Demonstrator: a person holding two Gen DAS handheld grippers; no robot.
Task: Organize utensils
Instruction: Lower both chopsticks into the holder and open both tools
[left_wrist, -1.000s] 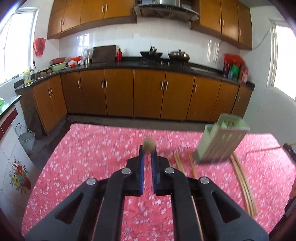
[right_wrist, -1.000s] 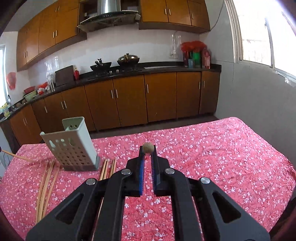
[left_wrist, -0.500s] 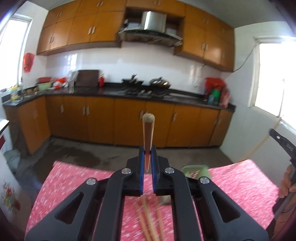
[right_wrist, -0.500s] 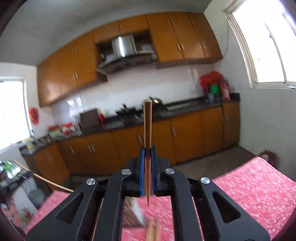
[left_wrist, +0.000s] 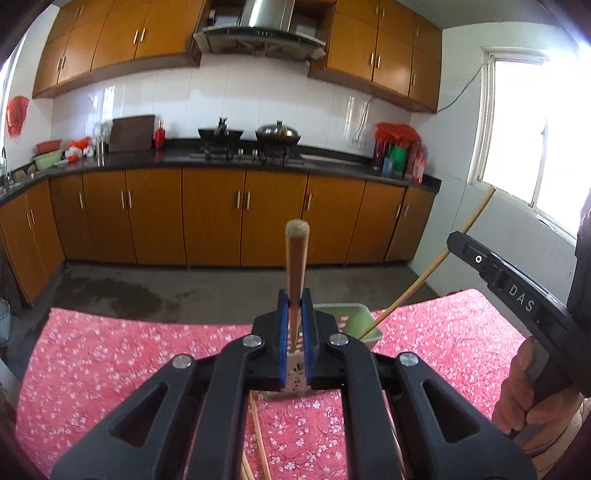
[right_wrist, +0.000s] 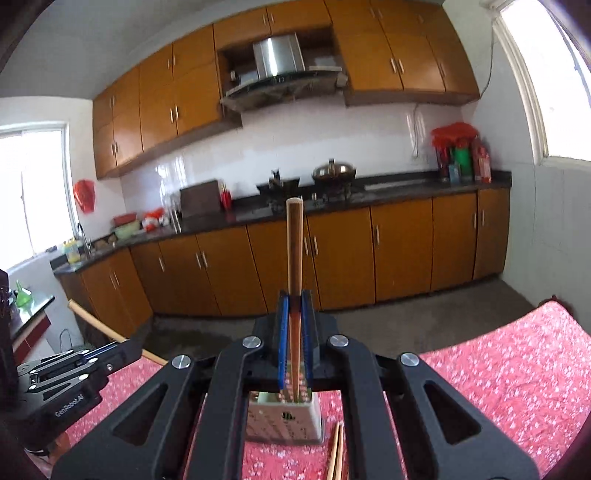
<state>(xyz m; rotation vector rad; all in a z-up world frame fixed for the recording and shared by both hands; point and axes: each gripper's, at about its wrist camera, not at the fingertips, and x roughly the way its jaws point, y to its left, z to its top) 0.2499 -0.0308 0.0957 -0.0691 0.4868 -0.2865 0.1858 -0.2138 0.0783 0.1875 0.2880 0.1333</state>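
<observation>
My left gripper (left_wrist: 294, 325) is shut on a wooden chopstick (left_wrist: 295, 266) that stands upright above the pale green holder (left_wrist: 351, 323). My right gripper (right_wrist: 294, 332) is shut on another chopstick (right_wrist: 294, 251), upright over the holder (right_wrist: 284, 417). In the left wrist view the right gripper's chopstick (left_wrist: 424, 273) slants down with its tip in the holder's mouth. The left gripper body (right_wrist: 62, 380) shows at the left of the right wrist view with its chopstick (right_wrist: 96, 325).
Loose chopsticks lie on the red floral tablecloth (left_wrist: 129, 362) in front of the holder (left_wrist: 258, 435), also in the right wrist view (right_wrist: 336, 454). Kitchen cabinets and a counter stand beyond the table.
Both grippers have lifted their chopsticks from the table, tilted them upright and brought them over the holder. The right gripper's chopstick tip now reaches the holder's mouth.
</observation>
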